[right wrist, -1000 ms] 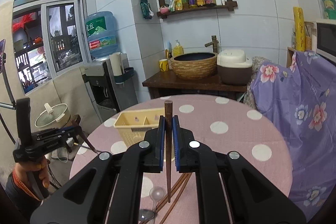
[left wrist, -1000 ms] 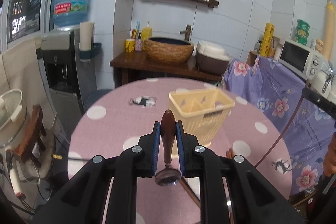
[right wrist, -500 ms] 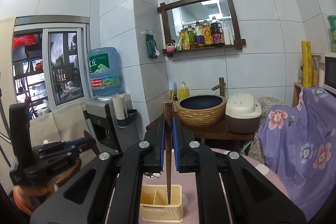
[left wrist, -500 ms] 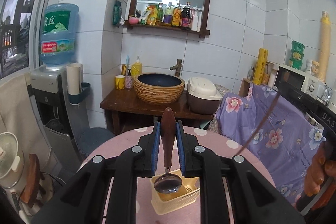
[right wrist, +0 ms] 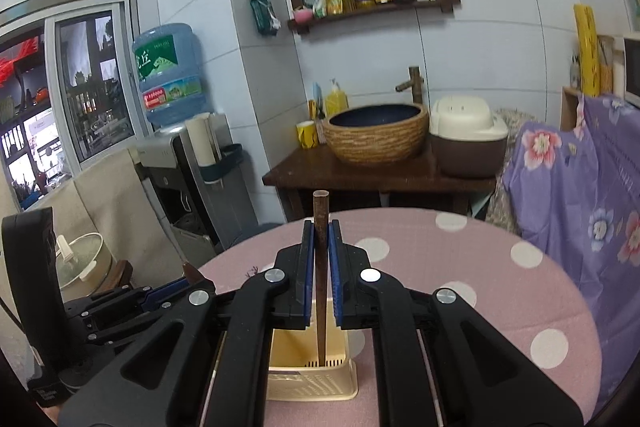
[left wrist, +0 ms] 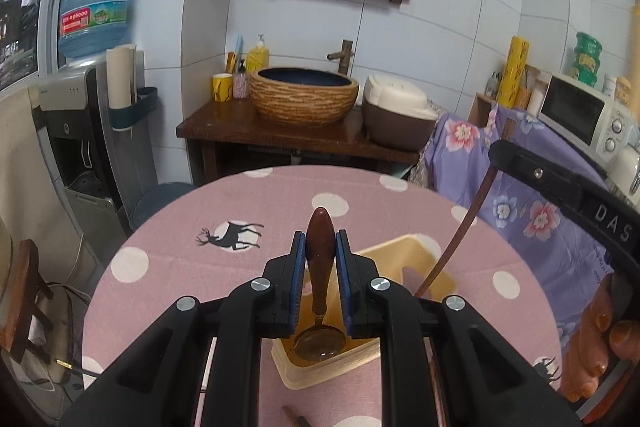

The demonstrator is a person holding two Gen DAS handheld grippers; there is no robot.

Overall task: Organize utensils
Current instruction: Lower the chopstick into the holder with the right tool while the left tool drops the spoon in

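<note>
My left gripper (left wrist: 320,247) is shut on a spoon (left wrist: 320,267) with a brown wooden handle; its metal bowl hangs inside the cream plastic utensil basket (left wrist: 424,259) on the pink dotted table (left wrist: 180,267). My right gripper (right wrist: 321,239) is shut on a dark wooden chopstick (right wrist: 321,291), held upright with its tip down inside the same basket (right wrist: 312,383). The chopstick also shows in the left wrist view (left wrist: 460,235), slanting into the basket. The left gripper shows at the left of the right wrist view (right wrist: 160,299).
More chopsticks lie on the table near the front edge (left wrist: 294,419). Behind the table stand a wooden counter with a woven basin (left wrist: 304,99) and a rice cooker (left wrist: 396,115), a water dispenser (left wrist: 92,131) at left, and a flowered purple cloth (left wrist: 540,211) at right.
Both grippers have come down over the basket. The spoon's bowl and the chopstick's tip now sit lower inside it, and the table fills more of each view.
</note>
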